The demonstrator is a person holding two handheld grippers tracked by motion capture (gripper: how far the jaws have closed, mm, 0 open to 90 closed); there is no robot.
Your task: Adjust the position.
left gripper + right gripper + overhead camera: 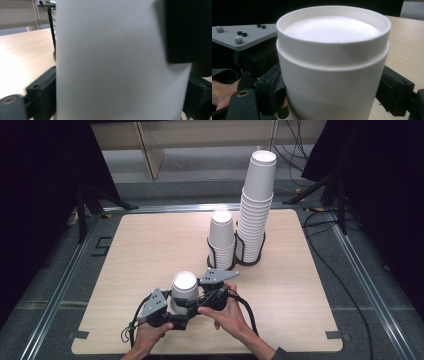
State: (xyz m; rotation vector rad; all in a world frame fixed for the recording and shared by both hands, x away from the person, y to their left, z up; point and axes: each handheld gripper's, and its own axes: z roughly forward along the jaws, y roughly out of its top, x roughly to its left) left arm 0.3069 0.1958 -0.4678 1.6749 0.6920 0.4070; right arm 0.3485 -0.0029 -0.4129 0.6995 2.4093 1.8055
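Note:
An upturned white paper cup [184,290] stands near the table's front edge, and a step line under its base in the right gripper view suggests two nested cups [332,62]. My left gripper [176,311] reaches in from the lower left, its black jaws lying against both sides of the cup wall [120,62]. From the right, my right gripper [199,299] has its jaws pressed to the same cup on either side. A grey plate [242,35] of the left gripper shows behind the cup.
A black wire holder [235,261] at mid-table carries a short stack of white cups [221,237] and a tall stack [257,205]. The wooden tabletop [150,245] ends in a rim close to my hands. Cables lie on the floor to the right.

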